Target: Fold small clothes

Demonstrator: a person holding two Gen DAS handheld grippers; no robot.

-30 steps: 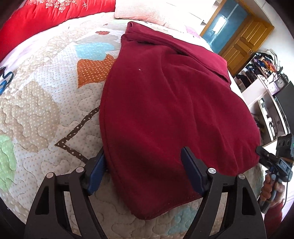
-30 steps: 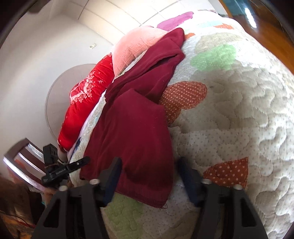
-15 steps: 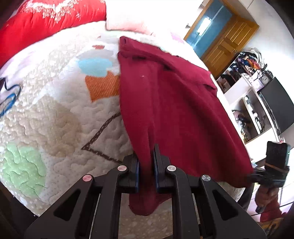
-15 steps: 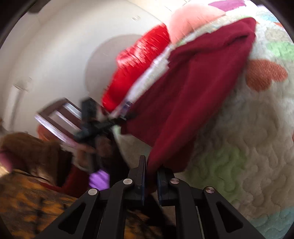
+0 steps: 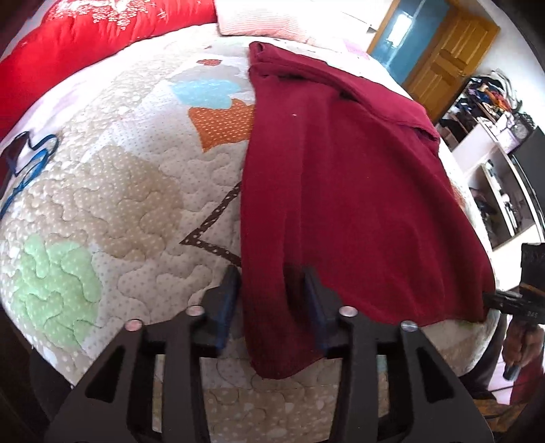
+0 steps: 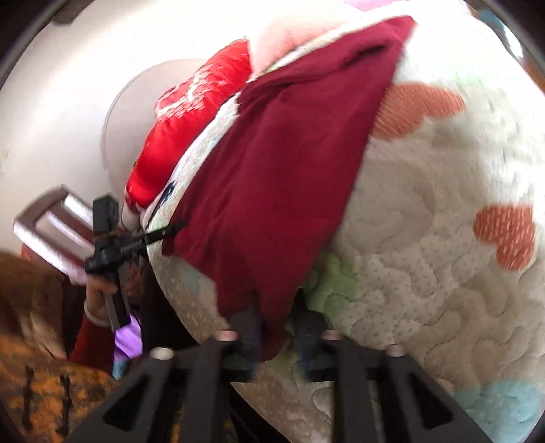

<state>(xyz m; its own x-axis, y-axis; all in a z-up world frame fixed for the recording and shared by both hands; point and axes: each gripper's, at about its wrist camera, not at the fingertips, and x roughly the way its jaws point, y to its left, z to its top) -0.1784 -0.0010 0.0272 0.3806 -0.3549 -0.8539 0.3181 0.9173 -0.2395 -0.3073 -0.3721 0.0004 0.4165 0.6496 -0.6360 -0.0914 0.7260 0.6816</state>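
Note:
A dark red garment (image 5: 340, 170) lies along the patchwork quilt (image 5: 119, 204), its near hem at the bed's edge. One hem corner sits between the fingers of my left gripper (image 5: 272, 300). Its jaws are opening, and the cloth hangs loose between the parted pads. In the right wrist view, which is blurred, the same garment (image 6: 272, 170) has its other hem corner between the fingers of my right gripper (image 6: 277, 327). Those jaws are also opening, with a gap beside the cloth. Each view shows the other gripper at the far corner: right gripper (image 5: 490, 300), left gripper (image 6: 167, 230).
A red duvet (image 5: 68, 44) and a pink pillow (image 5: 272, 20) lie at the head of the bed. A wooden door (image 5: 453, 51) and cluttered white shelves (image 5: 494, 170) stand beyond the bed. A chair (image 6: 51, 221) and the person's hand (image 6: 102, 296) are beside the bed.
A second ago both grippers stood open around the hem. Half a second ago both were shut on it and had drawn it toward the bed's edge. Now both pairs of jaws have parted.

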